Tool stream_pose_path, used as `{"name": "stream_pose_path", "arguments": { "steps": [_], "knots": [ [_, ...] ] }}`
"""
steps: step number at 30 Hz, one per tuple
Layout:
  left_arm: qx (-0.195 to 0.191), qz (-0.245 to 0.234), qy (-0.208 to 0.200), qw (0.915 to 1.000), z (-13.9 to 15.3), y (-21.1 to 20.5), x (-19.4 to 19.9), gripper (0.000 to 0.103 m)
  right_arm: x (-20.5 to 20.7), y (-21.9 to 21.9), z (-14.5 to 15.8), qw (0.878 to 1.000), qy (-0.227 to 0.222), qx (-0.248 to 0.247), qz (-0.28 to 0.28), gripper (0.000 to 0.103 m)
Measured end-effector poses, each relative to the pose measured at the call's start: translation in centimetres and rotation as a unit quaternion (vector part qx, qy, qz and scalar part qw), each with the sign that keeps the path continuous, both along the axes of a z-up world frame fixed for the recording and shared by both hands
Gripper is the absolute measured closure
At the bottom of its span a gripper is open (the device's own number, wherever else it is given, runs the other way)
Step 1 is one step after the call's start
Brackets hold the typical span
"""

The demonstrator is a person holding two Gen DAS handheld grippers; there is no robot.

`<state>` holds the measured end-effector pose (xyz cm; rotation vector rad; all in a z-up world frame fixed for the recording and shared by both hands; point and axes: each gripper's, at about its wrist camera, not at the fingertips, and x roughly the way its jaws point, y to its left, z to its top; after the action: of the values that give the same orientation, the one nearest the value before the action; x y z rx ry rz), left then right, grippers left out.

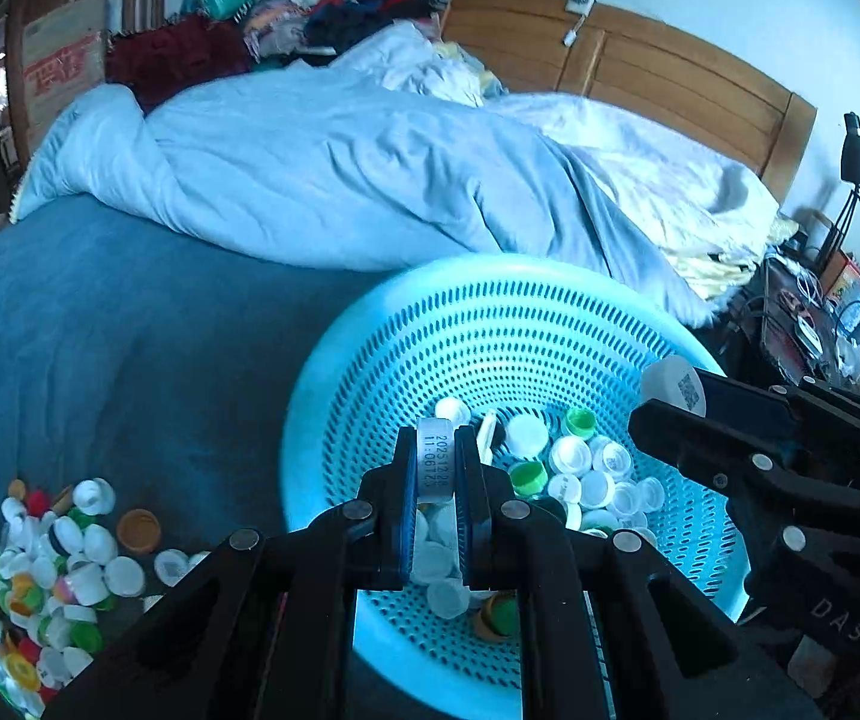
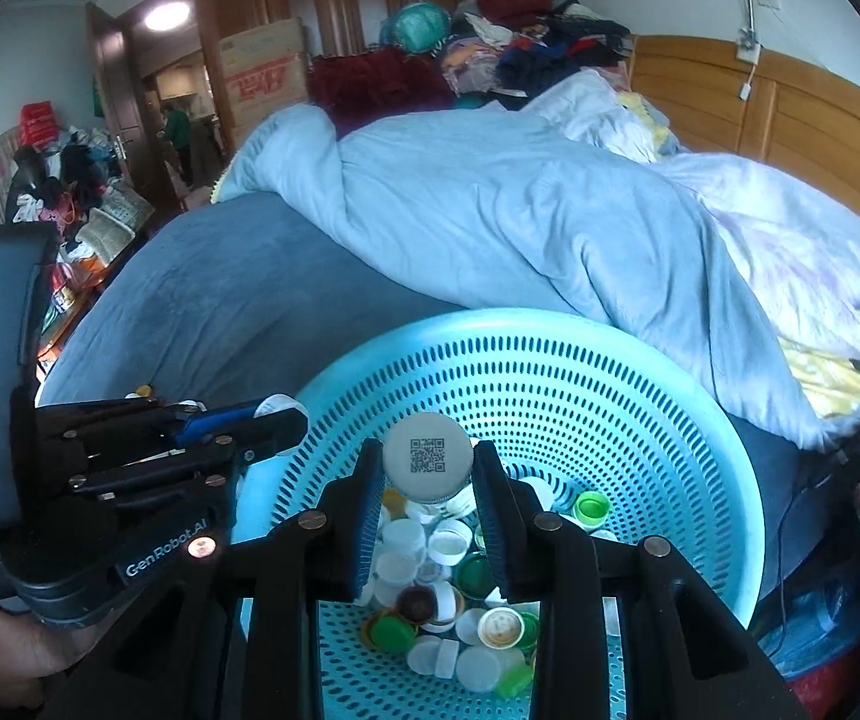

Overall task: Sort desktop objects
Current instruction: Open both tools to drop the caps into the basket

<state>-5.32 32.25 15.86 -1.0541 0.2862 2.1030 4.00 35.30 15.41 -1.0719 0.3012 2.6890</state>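
A light blue perforated basket (image 1: 490,312) (image 2: 526,336) sits on the bed with several white and green bottle caps inside. My left gripper (image 1: 435,462) is shut on a white cap (image 1: 433,456), held on edge with a printed date on its rim, above the basket. My right gripper (image 2: 428,465) is shut on a white cap with a QR code (image 2: 428,462), held over the basket. The right gripper also shows in the left wrist view (image 1: 679,405) with its QR cap (image 1: 673,384), and the left gripper shows in the right wrist view (image 2: 286,414).
A pile of mixed loose caps (image 1: 52,576) lies on the blue bed sheet (image 1: 130,330) left of the basket. A rumpled light blue duvet (image 1: 340,168) lies behind it. A cluttered bedside table with a black lamp (image 1: 856,180) stands at right.
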Motion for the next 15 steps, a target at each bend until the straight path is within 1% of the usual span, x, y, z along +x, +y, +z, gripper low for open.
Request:
{"name": "stream_pose_path", "arguments": {
  "steps": [5,14,15],
  "knots": [
    [-0.014,-0.014,-0.022,0.9996,-1.3,1.3,0.0,0.095,0.0,0.6,-0.9,1.0,-0.006,-0.012,-0.003,0.07],
    [-0.026,-0.021,-0.028,0.999,-2.0,2.3,0.6,0.094,-0.1,1.0,-1.9,1.0,-0.012,-0.024,-0.002,0.07],
    [-0.026,-0.022,-0.03,0.999,-2.0,2.3,0.6,0.09,-0.1,1.0,-2.0,1.0,-0.012,-0.025,-0.002,0.07]
  ]
}}
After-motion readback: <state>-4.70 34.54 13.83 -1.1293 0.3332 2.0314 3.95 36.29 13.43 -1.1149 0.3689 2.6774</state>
